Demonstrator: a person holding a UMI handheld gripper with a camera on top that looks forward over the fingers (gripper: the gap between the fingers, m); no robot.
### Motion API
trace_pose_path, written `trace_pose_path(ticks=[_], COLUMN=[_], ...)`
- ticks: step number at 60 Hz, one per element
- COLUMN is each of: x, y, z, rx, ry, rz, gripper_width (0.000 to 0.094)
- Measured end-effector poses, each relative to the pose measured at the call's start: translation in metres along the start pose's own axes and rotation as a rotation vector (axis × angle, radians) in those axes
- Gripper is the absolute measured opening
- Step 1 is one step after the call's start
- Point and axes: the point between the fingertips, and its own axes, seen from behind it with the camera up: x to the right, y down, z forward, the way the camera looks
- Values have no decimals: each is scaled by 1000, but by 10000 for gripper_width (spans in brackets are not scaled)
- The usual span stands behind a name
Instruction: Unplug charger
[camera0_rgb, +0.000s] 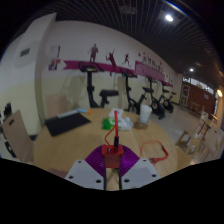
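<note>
- Gripper view: our gripper (113, 168), at bottom centre of the frame, has its fingers closed on a small red-and-white charger (113, 150).
- A red rod (116, 124) rises above it at centre frame.
- No socket shows, so we cannot tell whether it is unplugged.

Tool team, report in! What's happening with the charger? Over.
Tool at a small red thing, sitting between its fingers. Likely the charger; socket not visible. Orange loop beside it, nothing blocking. Over.

Red object (114, 140) just ahead of fingers (90, 172)
</note>
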Motion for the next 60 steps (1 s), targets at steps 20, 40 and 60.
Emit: trace_pose_path(ticks=[20,40,60], x=[78,63,32], y=[166,71,11], z=[35,-93,-254], rx=[-344,-324,-291], ry=[-16,-86,-94], rz=[-84,40,73], gripper_width=[321,853,844])
